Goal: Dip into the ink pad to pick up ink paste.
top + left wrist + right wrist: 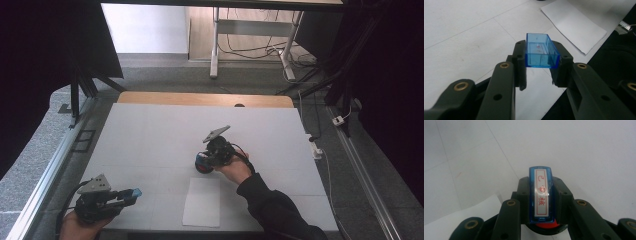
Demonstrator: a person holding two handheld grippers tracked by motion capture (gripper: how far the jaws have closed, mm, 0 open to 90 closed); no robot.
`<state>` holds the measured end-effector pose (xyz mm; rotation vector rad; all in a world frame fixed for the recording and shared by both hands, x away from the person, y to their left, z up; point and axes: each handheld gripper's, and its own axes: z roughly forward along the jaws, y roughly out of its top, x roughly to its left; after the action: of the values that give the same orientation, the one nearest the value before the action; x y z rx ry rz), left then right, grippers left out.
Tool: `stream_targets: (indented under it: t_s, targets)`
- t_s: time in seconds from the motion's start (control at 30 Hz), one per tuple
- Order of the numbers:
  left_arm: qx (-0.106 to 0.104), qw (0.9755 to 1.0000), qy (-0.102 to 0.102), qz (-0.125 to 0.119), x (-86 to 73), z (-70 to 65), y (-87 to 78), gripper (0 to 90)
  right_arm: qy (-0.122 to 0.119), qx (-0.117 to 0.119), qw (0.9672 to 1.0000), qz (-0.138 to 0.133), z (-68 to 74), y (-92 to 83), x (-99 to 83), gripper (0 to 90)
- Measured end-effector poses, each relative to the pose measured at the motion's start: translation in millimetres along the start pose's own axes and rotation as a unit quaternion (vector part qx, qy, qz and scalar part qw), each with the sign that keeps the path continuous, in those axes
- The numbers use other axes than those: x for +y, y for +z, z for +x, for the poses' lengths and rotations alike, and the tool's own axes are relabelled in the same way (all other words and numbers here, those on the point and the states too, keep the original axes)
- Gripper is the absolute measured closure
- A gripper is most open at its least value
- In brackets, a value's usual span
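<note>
A clear blue open-topped cap (541,51) sits between the jaws of my left gripper (541,63), which is shut on it and held just above the table. The same gripper (131,194) and cap (135,192) are at the table's near left corner. My right gripper (541,202) is shut on a blue stamp (541,195) with a white label printed in red characters and a red base below. In the high view that gripper (202,163) holds the stamp (201,160) low over the middle of the table. A white sheet of paper (201,202) lies flat just in front of it.
The white table top (150,135) has a wooden strip (200,98) along its far edge. An aluminium rail (45,175) runs along the left side. Cables and a plug strip (316,147) lie on the floor to the right. The paper sheet (574,23) lies beyond the left gripper.
</note>
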<state>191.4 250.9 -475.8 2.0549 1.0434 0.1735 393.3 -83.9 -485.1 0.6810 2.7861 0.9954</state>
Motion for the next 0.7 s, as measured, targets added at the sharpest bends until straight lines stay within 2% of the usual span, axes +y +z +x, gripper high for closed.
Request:
stream_targets:
  t_s: [0.13,0.2,0.33,0.5,0.57,0.7]
  targets:
    - [0.000,1.0000,0.001,0.001,0.1,0.0,0.1,68.3,-0.018,-0.018,0.9997,0.006,6.4,0.0,1.3,71.7]
    - [0.000,1.0000,0.001,0.001,0.2,-0.2,0.1,68.3,-0.034,-0.027,0.9990,0.010,8.8,0.4,2.2,71.6]
    - [0.000,1.0000,0.001,0.001,0.2,-0.1,0.2,68.3,-0.044,-0.036,0.9983,0.014,11.6,0.5,3.0,71.7]
    - [0.000,1.0000,0.001,0.002,0.3,-0.2,0.3,68.3,-0.033,-0.026,0.9990,0.011,8.6,0.6,2.2,71.6]
    - [0.000,1.0000,0.001,0.002,0.2,-0.2,0.3,68.3,-0.017,-0.017,0.9997,0.009,6.0,0.4,1.4,71.7]
    - [0.000,1.0000,0.001,0.002,0.2,0.0,0.3,68.3,-0.004,-0.003,1.0000,0.003,0.6,0.5,0.1,71.7]
